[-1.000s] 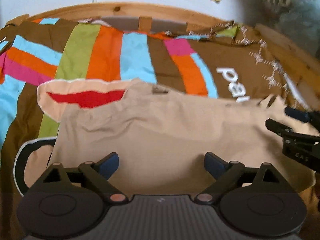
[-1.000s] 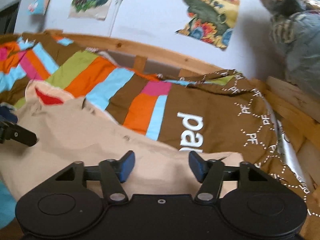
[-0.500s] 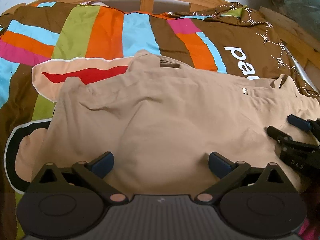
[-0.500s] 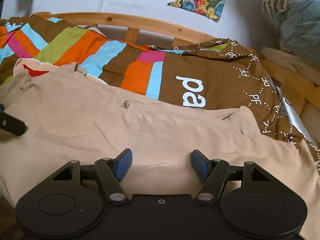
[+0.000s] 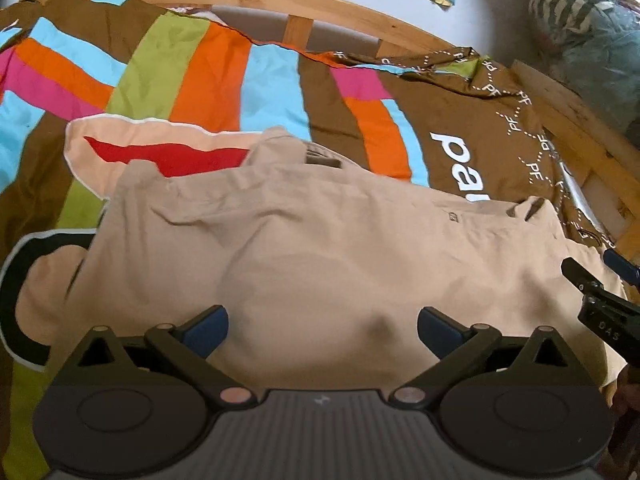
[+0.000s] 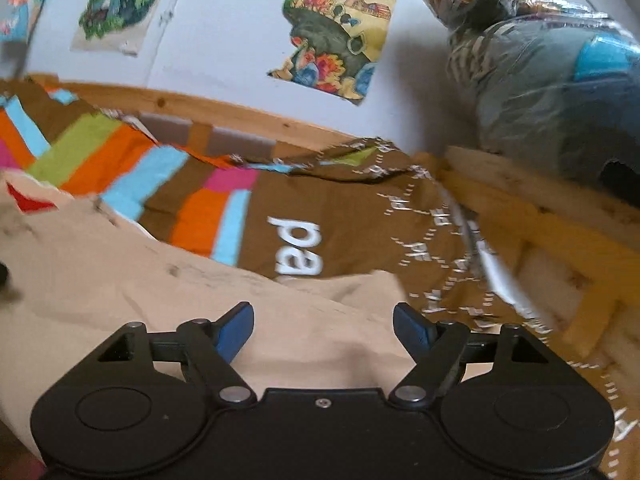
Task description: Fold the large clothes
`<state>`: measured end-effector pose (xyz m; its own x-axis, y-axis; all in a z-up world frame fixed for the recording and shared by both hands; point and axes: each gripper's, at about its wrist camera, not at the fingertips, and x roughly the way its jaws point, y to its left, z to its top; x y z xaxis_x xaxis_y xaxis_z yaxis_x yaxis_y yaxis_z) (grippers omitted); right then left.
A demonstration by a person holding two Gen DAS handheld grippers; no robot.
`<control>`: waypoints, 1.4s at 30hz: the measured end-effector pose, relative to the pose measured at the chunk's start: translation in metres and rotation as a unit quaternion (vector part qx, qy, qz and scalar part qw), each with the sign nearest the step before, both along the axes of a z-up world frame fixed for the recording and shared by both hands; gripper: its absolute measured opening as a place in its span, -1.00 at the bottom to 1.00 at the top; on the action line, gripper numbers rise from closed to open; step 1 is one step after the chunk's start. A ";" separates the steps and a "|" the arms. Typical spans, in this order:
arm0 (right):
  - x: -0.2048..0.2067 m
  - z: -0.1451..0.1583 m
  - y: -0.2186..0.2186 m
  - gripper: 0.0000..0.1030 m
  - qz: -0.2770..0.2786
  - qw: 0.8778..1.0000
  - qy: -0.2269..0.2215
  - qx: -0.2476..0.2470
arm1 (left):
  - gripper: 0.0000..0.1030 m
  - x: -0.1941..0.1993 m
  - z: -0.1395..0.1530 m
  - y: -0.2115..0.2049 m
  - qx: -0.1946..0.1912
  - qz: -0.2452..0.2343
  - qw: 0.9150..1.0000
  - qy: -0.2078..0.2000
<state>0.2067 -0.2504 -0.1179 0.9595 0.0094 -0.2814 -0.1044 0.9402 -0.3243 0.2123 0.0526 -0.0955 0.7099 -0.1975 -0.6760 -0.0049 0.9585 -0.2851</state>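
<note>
Left wrist: one beige garment [image 5: 320, 248], two grippers, left gripper [image 5: 322, 328] and right gripper [image 6: 323, 324], both spread apart.

A striped bedspread [image 5: 192, 76] in brown, blue, green, orange and pink covers the bed, with white lettering [image 5: 460, 168] on its brown part at centre right. A wooden bed rail [image 5: 280, 4] curves along the top. On the white wall [image 6: 224, 32] hang colourful pictures [image 6: 340, 28]. At upper right sits a clear plastic bag of fabrics [image 6: 560, 80].
</note>
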 end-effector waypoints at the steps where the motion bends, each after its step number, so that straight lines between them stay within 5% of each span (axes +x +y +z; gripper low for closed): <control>1: 0.002 -0.003 -0.005 0.53 -0.012 1.000 0.007 -0.002 | 0.99 0.000 -0.002 -0.002 0.011 -0.002 1.000 0.000; 5: 0.017 -0.027 -0.029 0.77 -0.056 0.992 0.095 0.065 | 0.99 0.000 -0.012 -0.014 0.075 -0.008 0.997 -0.001; 7: 0.014 -0.036 -0.036 0.84 -0.060 0.989 0.092 0.097 | 0.99 0.001 -0.014 -0.013 0.076 -0.006 0.997 0.001; 33: 0.010 -0.035 -0.035 0.98 -0.051 0.990 0.095 0.096 | 0.99 0.002 -0.011 -0.012 0.070 -0.003 0.998 0.005; 42: -0.058 -0.003 -0.050 0.98 -0.053 0.980 0.098 0.162 | 0.99 -0.028 0.011 -0.004 0.031 -0.025 0.999 0.020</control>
<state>0.1487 -0.3004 -0.1213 0.8877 0.0314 -0.4593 -0.0303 0.9995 0.0098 0.1841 0.0482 -0.0849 0.6721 -0.1896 -0.7158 0.0337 0.9735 -0.2262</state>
